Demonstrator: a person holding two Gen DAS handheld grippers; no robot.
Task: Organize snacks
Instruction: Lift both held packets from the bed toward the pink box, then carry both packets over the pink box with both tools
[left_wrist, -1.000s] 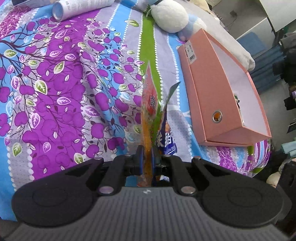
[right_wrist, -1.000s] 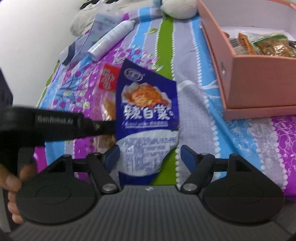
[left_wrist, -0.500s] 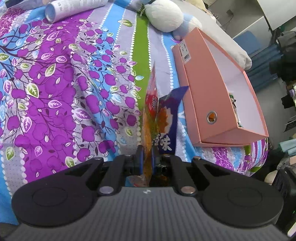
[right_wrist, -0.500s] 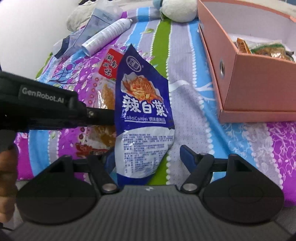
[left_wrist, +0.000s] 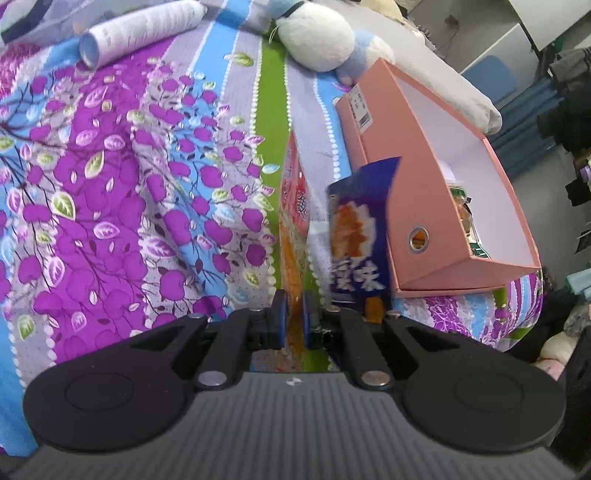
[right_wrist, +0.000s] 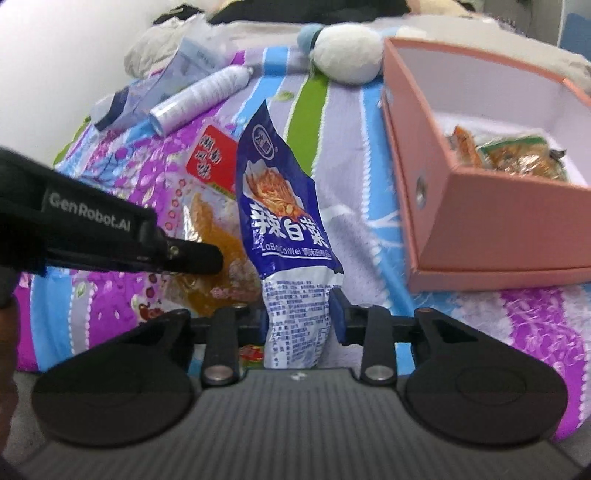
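Left tool (left_wrist: 291, 318) clamped the orange packet (left_wrist: 293, 236) upright, letting the right tool (right_wrist: 300, 320), just closing, pinch the blue packet (right_wrist: 284, 225) for the pink box (right_wrist: 461, 206).

Floral bedspread (left_wrist: 122, 206), pink box (left_wrist: 410, 177), plush toy (left_wrist: 317, 40), white tube (left_wrist: 140, 29)

floral bedspread (left_wrist: 110, 206), purple, blue and green stripes, as landmark. white plush toy (left_wrist: 314, 37) at its far end, beside green stripe. white spray can (right_wrist: 201, 98) lying on its side on far left part. clear plastic pouch (right_wrist: 147, 92) just beside can, further left.
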